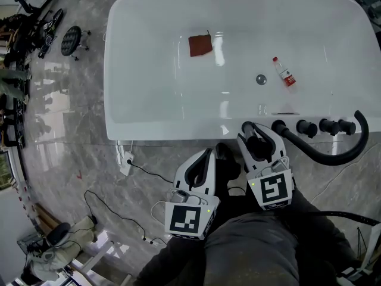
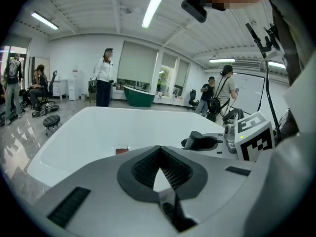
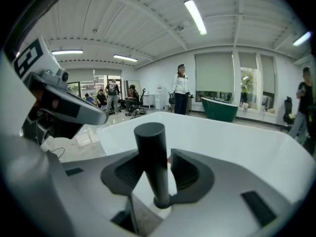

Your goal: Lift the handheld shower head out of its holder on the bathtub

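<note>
Two tools show at the lower middle of the head view, and only one is working. Your right tool (image 1: 258, 133) is clamped round the handheld shower head (image 3: 151, 147), whose black round handle stands upright between the pads in the middle of the right gripper view. The right pad lies against it, while the left pad's contact is hidden behind the handle. Your left tool (image 2: 159, 149) is closed on nothing, its tips meeting, and it hangs just left of the right one, off the bathtub (image 1: 149, 133). The handle's foot sits in the ring of its holder (image 3: 162, 202) on the tub's near rim, right of centre in the head view, with a row of black knobs (image 1: 306, 127) just to its right. Expect a stiff, smooth, matte cylinder, probably not heavy in itself. The thick black hose (image 1: 333, 154) curving away at the right edge looks attached, and it will likely drag and twist the handle as it rises. A round smooth shaft can spin or slide in flat pads, so hold the straight part around mid-height, well above the ring. Keep the squeeze firm and draw straight up along the handle's own axis until the foot clears. Tilting early could jam it in the ring. The small bottle (image 1: 286, 73) and brown cloth (image 1: 200, 44) on the tub floor lie well apart from the lift.
</note>
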The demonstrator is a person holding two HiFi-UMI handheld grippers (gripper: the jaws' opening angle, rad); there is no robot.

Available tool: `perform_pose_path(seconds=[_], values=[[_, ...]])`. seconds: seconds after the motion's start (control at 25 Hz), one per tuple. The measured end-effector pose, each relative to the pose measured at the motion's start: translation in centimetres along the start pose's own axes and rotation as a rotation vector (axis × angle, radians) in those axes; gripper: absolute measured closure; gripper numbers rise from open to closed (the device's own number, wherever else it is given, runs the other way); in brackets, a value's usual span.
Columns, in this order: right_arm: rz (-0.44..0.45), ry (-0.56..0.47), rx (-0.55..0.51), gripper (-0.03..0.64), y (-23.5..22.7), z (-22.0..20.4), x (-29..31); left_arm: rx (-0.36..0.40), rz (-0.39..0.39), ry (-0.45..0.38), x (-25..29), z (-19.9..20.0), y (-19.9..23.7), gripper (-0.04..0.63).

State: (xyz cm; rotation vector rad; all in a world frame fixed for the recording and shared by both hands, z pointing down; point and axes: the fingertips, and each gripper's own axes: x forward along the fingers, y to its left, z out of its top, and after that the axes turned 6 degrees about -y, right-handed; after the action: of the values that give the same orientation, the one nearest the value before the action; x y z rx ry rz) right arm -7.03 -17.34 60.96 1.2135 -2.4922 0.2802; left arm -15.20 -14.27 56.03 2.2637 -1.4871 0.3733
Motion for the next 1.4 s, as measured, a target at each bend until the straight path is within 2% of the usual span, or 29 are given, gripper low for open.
perform_pose_path(seconds=[0.08, 0.4, 0.52, 0.64, 0.72, 0.92, 1.12, 1.4], values=[[0.005, 0.015, -0.022, 0.471, -0.1, -0.6, 0.0, 0.006, 0.003, 0.002, 0.0, 0.1, -0.1, 0.592], [0.02, 0.005, -0.046, 0.477, 0.1, -0.5, 0.2, 0.002, 0.016, -0.004, -0.1, 0.0, 0.4, 0.592], [0.029, -0.026, -0.068, 0.478, 0.1, 0.6, 0.1, 0.004, 0.01, -0.006, 0.1, 0.4, 0.1, 0.592], [0.051, -0.065, -0.108, 0.479, 0.7, 3.1, -0.5, 0.003, 0.016, -0.012, 0.1, 1.2, -0.1, 0.592], [0.058, -0.086, -0.09, 0.479, 0.8, 5.1, -0.9, 0.005, 0.021, -0.027, -0.3, 2.6, -0.2, 0.592], [0.036, -0.125, -0.012, 0.478, -0.3, 11.9, -3.3, 0.029, 0.007, -0.07, -2.2, 8.8, -0.9, 0.592], [0.033, -0.201, -0.024, 0.479, 0.1, 19.4, -6.2, 0.07, -0.001, -0.15, -4.0, 15.0, -1.2, 0.592], [0.066, -0.255, -0.077, 0.479, 0.7, 24.2, -7.7, 0.098, -0.018, -0.253, -4.6, 19.7, -1.8, 0.592]])
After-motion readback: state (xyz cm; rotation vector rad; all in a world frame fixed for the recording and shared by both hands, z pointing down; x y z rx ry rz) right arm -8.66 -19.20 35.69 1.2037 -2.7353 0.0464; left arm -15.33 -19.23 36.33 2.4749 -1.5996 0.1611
